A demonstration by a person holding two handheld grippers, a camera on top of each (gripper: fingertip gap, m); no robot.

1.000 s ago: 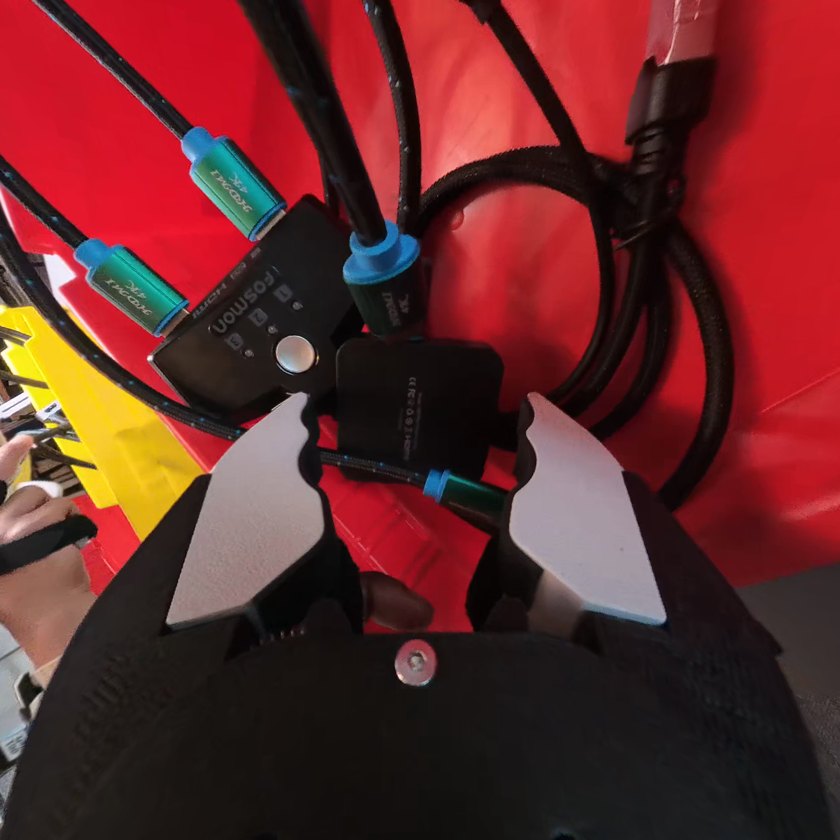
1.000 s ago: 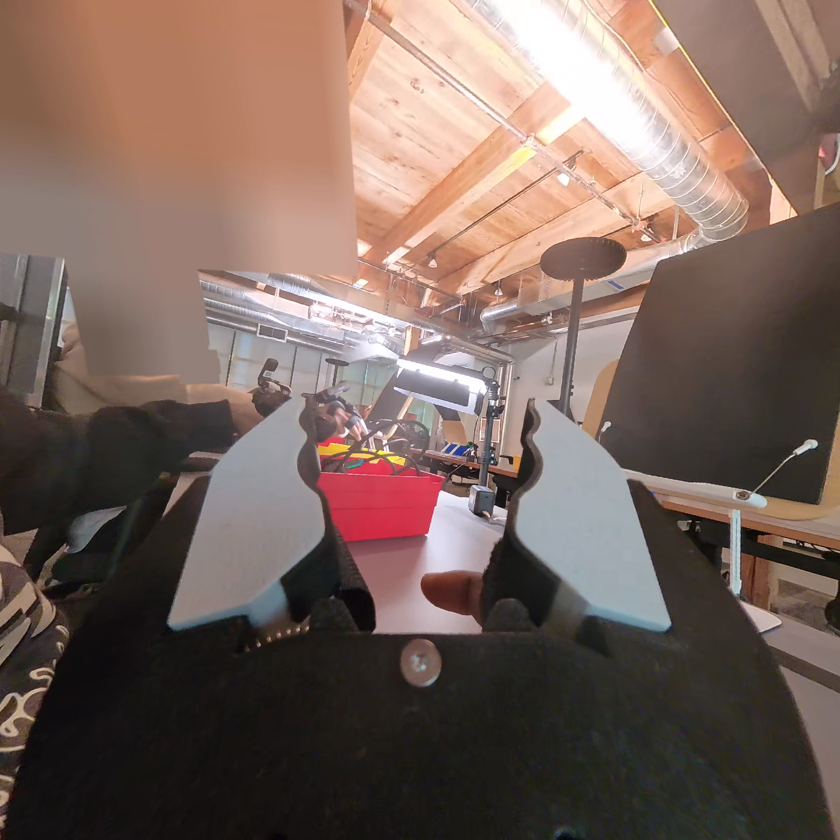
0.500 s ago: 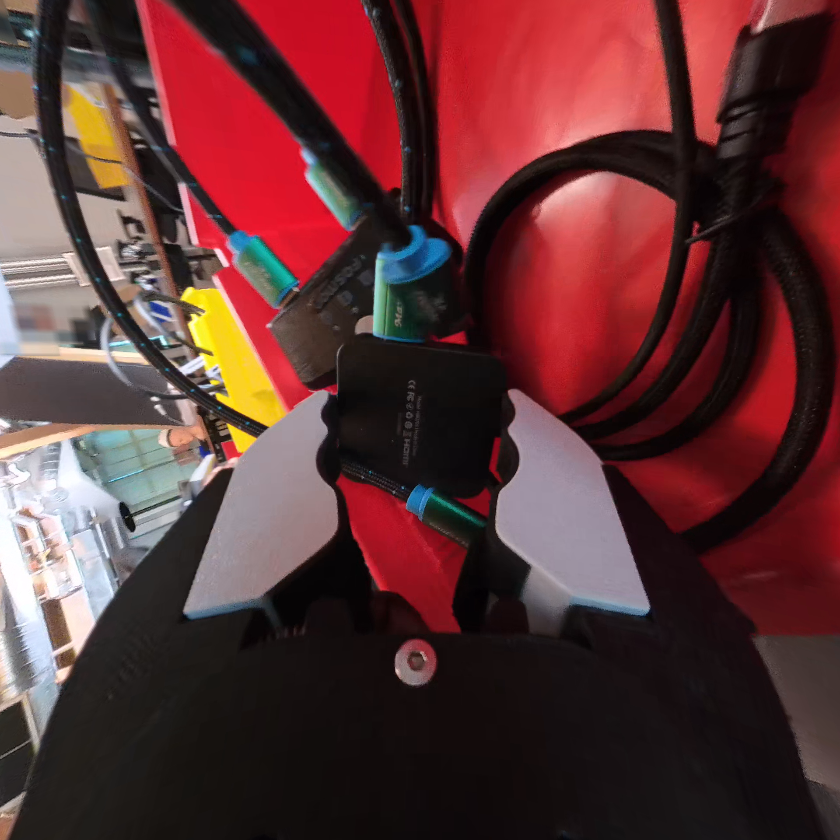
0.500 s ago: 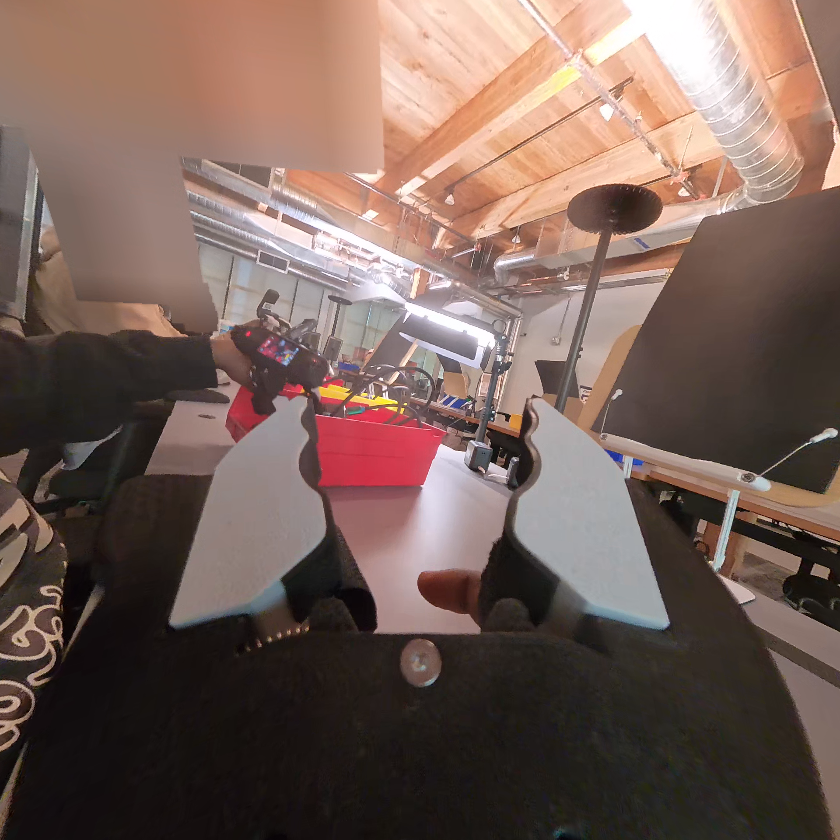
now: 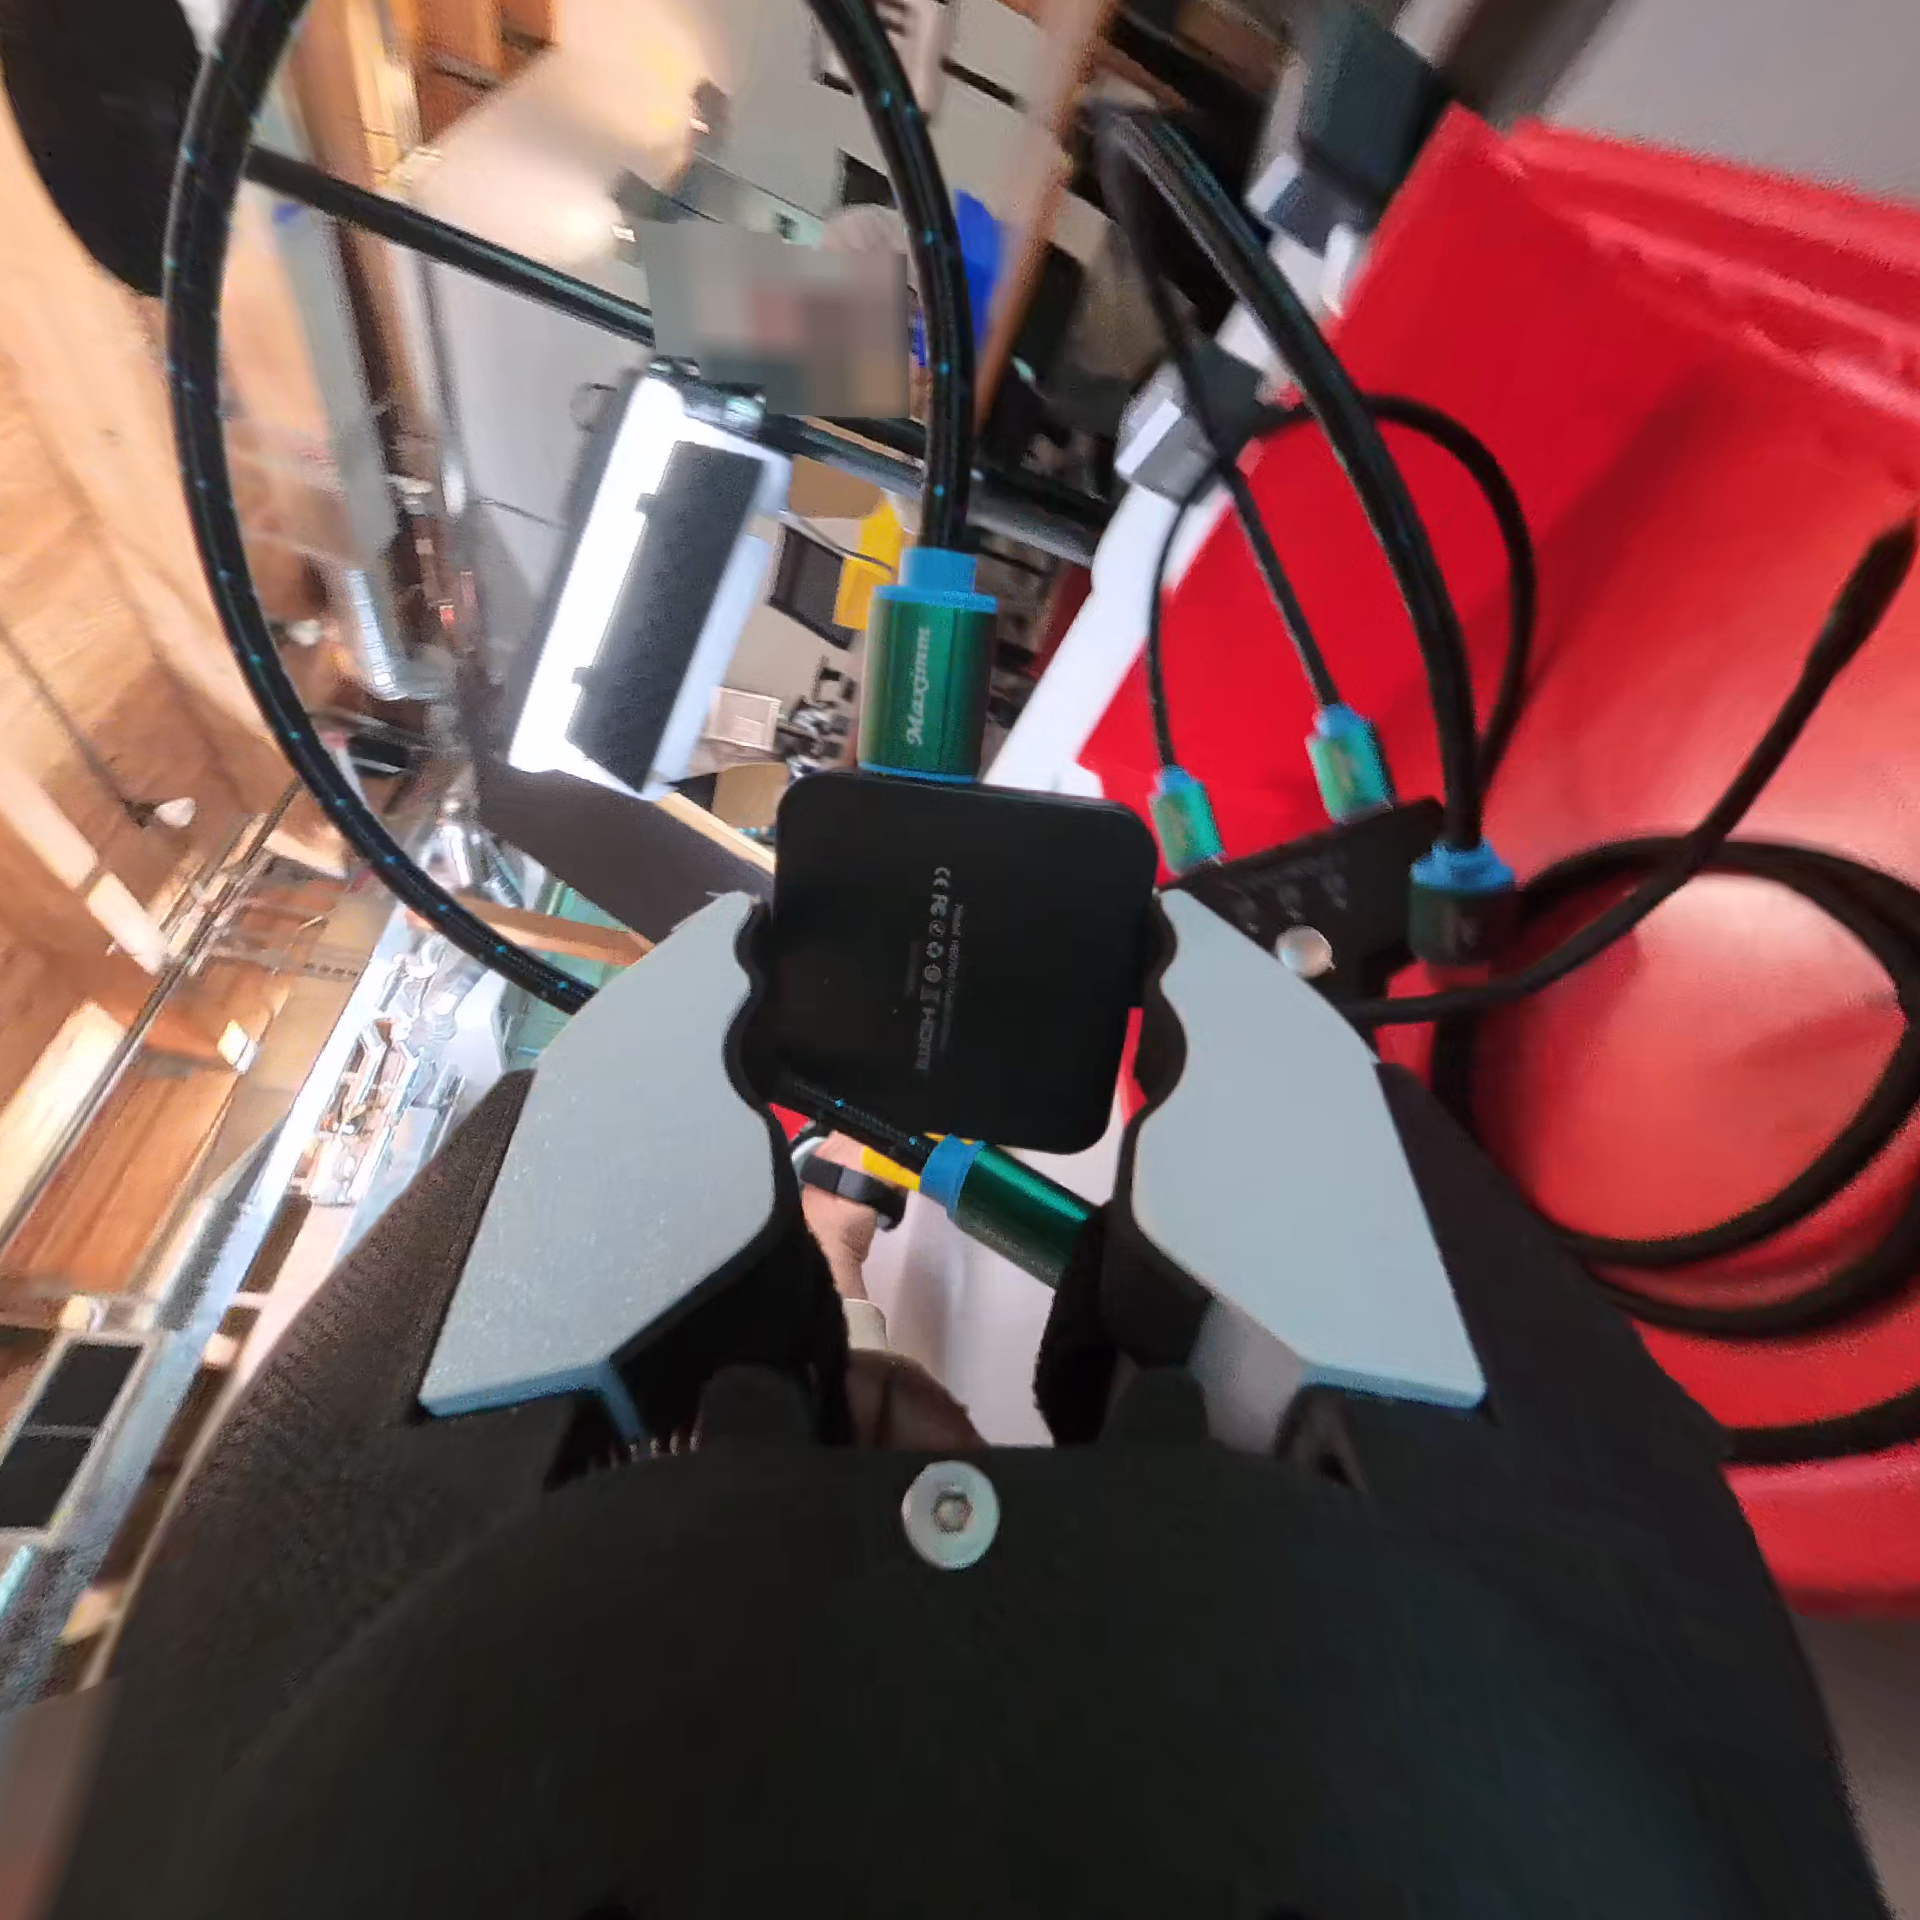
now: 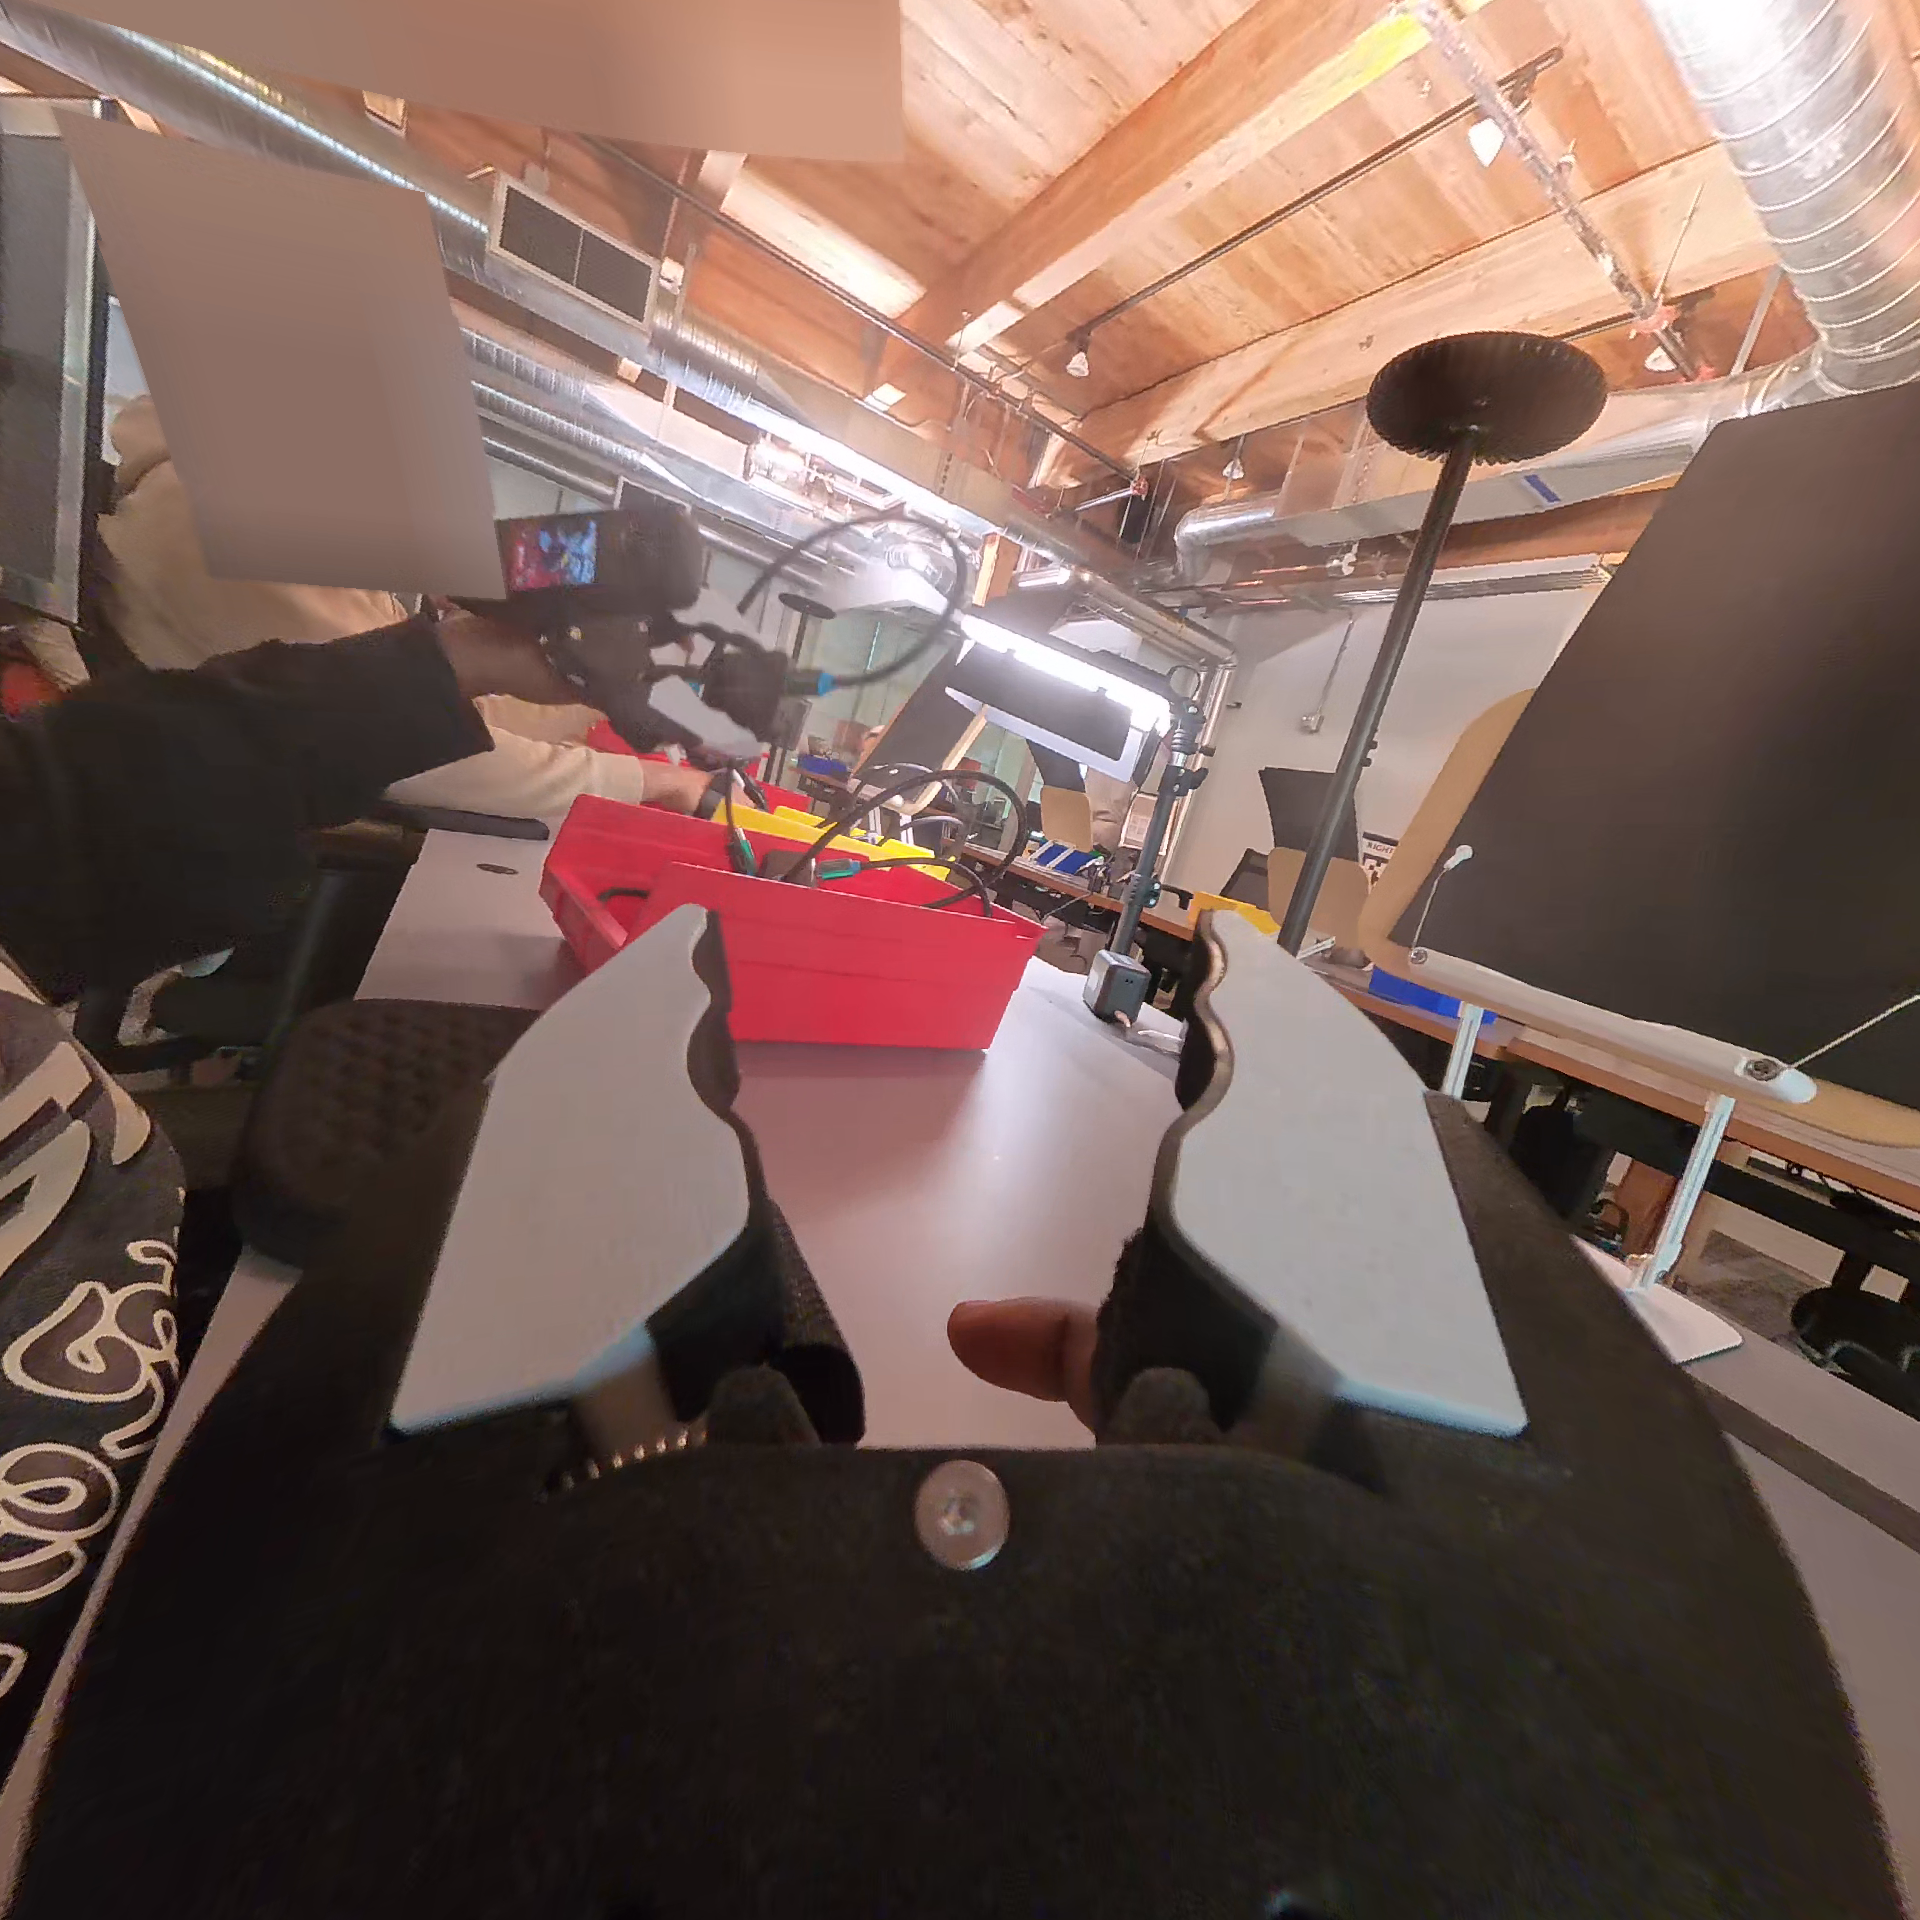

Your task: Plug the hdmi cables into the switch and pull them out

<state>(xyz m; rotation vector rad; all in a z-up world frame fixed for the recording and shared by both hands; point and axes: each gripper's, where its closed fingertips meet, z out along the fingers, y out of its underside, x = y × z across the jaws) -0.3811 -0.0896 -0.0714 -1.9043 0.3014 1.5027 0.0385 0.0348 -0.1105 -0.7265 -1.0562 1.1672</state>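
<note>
My left gripper (image 5: 951, 935) is shut on a small black square HDMI switch (image 5: 956, 966) and holds it in the air above the red bin (image 5: 1662, 520). A green plug with blue collar (image 5: 925, 675) sits in the switch's top edge; another green plug (image 5: 1013, 1210) enters its lower edge. A second black switch (image 5: 1299, 914) with three green plugs lies in the bin. My right gripper (image 6: 951, 977) is open and empty over the grey table (image 6: 935, 1164). In the right wrist view the left gripper (image 6: 686, 707) holds the switch above the red bin (image 6: 831, 956).
Coiled black braided cables (image 5: 1662, 1091) lie in the red bin. Yellow bins (image 6: 831, 836) stand behind it. A black lamp stand (image 6: 1382, 675), a black angled board (image 6: 1714, 779) and a small grey block (image 6: 1117, 982) are to the right. A person's sleeve (image 6: 208, 769) reaches in at left.
My left gripper closed on the small black switch and lifted it out of the bin, tilting toward the room. The right gripper tilted down a little and stays open.
</note>
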